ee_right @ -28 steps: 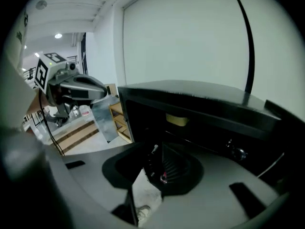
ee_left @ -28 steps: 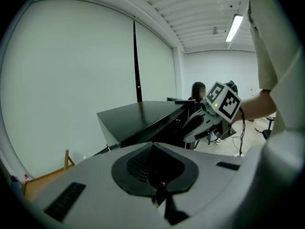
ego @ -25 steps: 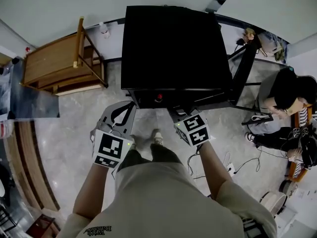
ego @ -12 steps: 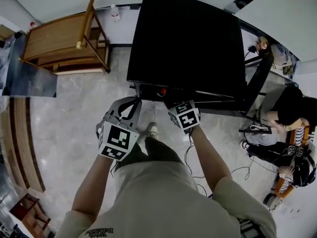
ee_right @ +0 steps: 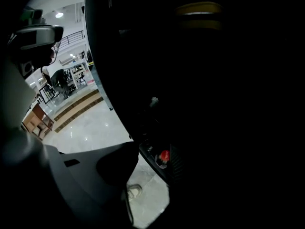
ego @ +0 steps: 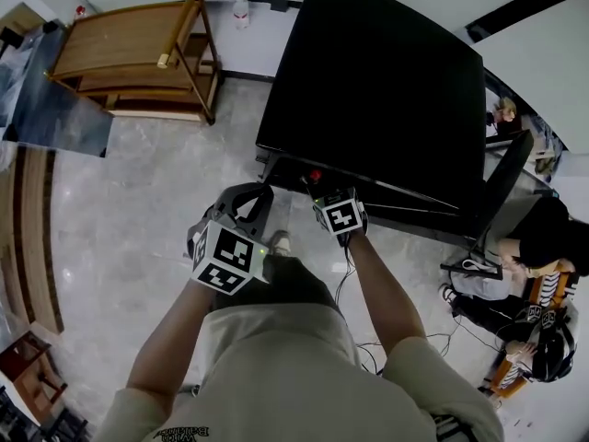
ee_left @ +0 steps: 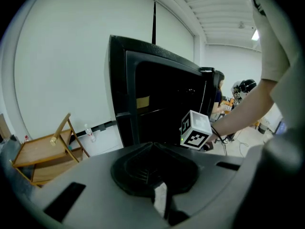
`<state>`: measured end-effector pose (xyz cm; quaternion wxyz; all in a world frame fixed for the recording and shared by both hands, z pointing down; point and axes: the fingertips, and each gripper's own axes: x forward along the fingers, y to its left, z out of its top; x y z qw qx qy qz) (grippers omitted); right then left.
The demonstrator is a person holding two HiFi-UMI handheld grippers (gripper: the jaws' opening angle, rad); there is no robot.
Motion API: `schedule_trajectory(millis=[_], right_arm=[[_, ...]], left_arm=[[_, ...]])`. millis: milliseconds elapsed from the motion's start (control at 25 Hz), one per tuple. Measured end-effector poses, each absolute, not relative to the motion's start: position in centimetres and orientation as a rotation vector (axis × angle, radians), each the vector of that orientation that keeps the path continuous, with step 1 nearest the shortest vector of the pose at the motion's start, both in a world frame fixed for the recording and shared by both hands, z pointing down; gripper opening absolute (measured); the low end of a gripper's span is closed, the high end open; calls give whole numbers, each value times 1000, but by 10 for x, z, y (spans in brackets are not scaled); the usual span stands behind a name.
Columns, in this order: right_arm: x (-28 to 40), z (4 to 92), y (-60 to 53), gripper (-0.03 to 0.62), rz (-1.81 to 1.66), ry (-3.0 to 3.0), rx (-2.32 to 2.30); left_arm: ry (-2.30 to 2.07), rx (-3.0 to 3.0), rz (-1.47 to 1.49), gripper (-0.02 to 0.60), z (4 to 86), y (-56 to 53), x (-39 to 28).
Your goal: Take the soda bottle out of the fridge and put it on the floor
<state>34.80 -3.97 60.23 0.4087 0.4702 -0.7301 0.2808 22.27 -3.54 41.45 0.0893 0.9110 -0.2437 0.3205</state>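
Grey left gripper (ee_left: 153, 146): jaws were together, empty | right gripper (ego: 336, 201): sat at tall black fridge (ego: 386, 90), jaw gap lost in darkness | small red cap (ee_right: 164, 155), perhaps bottle's, showed beside it.

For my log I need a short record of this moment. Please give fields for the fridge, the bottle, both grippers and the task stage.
fridge: black, stands before the person
soda bottle: only its red cap shows, low at the fridge front
left gripper: shut, empty, apart from the fridge
right gripper: near the soda bottle; its view is too dark to show the jaw state
stage: bottle not yet taken
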Motion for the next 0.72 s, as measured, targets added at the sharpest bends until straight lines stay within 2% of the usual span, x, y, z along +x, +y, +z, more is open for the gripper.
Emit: schedule_trajectory(millis=[400,720], right_arm=[[364,680,-55,183,727,-1779,1181],[373,709,-62,183,795,-1785,1221]], left_arm=[[-718,2681,963,6,465,-39,221],[-732,2665,970,6,486,-36,209]])
